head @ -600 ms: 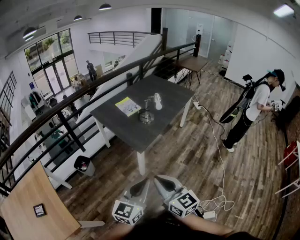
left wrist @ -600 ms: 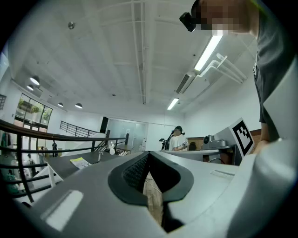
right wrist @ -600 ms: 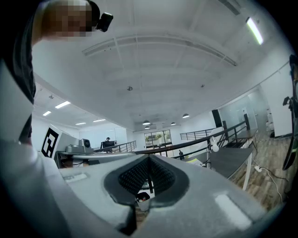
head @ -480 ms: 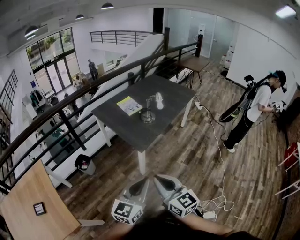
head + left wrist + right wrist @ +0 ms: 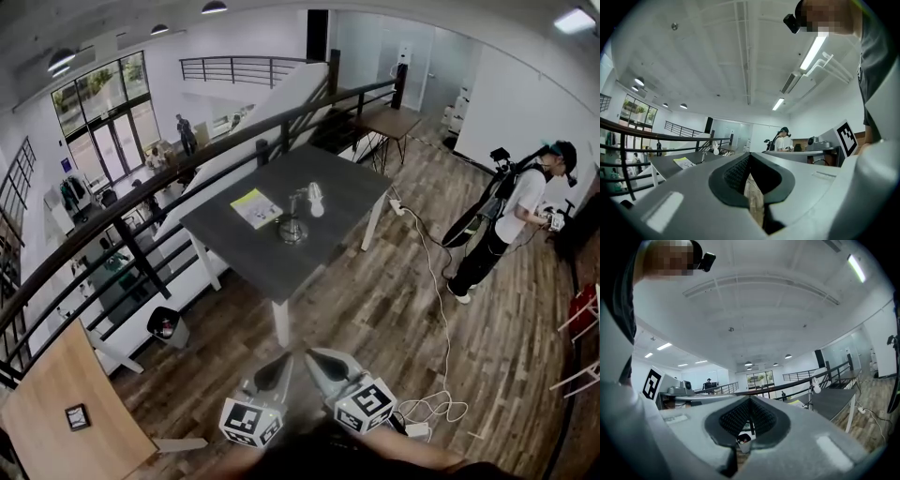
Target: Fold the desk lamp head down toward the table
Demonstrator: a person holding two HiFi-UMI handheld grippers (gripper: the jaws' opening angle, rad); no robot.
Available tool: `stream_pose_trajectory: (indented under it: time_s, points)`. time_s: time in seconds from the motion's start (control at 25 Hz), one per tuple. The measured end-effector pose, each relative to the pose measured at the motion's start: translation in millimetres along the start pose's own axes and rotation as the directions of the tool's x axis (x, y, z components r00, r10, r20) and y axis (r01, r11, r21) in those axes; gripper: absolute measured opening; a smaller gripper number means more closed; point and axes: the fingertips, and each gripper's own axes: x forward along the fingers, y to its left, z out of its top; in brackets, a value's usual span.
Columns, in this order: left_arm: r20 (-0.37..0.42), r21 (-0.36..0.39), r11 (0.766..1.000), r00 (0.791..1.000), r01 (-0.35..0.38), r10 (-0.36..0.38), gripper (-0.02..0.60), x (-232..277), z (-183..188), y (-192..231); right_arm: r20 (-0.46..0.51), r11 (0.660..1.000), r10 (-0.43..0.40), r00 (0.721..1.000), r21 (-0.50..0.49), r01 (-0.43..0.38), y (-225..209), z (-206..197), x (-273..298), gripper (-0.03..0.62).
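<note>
A small desk lamp (image 5: 294, 223) with a round metal base and a white head (image 5: 316, 200) stands upright near the middle of the dark grey table (image 5: 272, 267), far ahead of me. Both grippers hang low in the head view, well short of the table. The left gripper (image 5: 279, 370) is shut with nothing in it, and the right gripper (image 5: 319, 364) beside it is shut and empty too. In the left gripper view the lamp (image 5: 715, 151) shows small beyond the shut left gripper (image 5: 750, 158). The right gripper view has the lamp (image 5: 815, 389) right of the shut right gripper (image 5: 750, 400).
A yellow booklet (image 5: 255, 208) lies on the table left of the lamp. A black railing (image 5: 141, 220) runs along the table's far side, with a bin (image 5: 167, 327) below. A person (image 5: 514, 217) stands at the right. A white cable (image 5: 433, 281) trails over the wooden floor. A light wooden tabletop (image 5: 66, 408) sits lower left.
</note>
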Motion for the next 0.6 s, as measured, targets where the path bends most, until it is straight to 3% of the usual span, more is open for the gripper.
stream_pose_trajectory:
  time_s: [0.28,0.6]
  points:
    - [-0.008,0.001,1.0,1.0,0.008,-0.008,0.002,44.9,-3.6,1.2,0.0,1.0,-0.024,1.0,0.012,0.024,-46.5,1.3,-0.2,0.0]
    - [-0.004,0.014,1.0,1.0,0.013,-0.013,0.002,130.1,-1.1,-4.7,0.022,1.0,-0.025,0.999,0.017,0.025,-130.6,21.9,0.9,0.002]
